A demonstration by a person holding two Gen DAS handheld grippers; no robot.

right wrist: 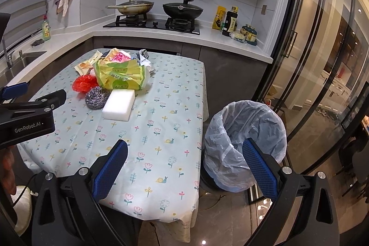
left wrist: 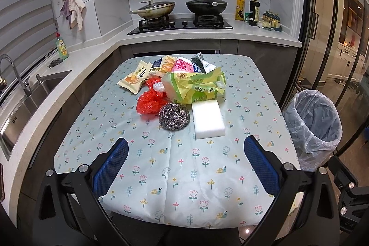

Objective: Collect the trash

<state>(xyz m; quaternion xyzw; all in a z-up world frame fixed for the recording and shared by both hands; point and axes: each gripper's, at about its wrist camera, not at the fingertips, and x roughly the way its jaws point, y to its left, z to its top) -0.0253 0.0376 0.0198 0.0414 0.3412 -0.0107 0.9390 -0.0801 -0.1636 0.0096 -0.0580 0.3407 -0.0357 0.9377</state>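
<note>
A pile of trash lies at the far middle of the table [left wrist: 184, 176]: a yellow-green plastic bag [left wrist: 198, 87], a red plastic bag [left wrist: 151, 100], a beige snack wrapper [left wrist: 136, 78], a pink wrapper [left wrist: 182, 66]. A steel scourer [left wrist: 174, 116] and a white sponge block [left wrist: 208, 118] lie in front of it. The bin with a clear liner [left wrist: 313, 126] stands on the floor right of the table; it also shows in the right wrist view [right wrist: 244, 144]. My left gripper [left wrist: 185, 149] is open and empty above the near table. My right gripper [right wrist: 184, 151] is open and empty near the table's right edge.
A counter with a sink [left wrist: 30, 93] runs along the left. A hob with two lidded pans [left wrist: 180, 8] and bottles [left wrist: 254, 10] is at the back. Glass doors [right wrist: 322, 61] stand on the right. The left gripper's body [right wrist: 30, 112] shows at the left of the right wrist view.
</note>
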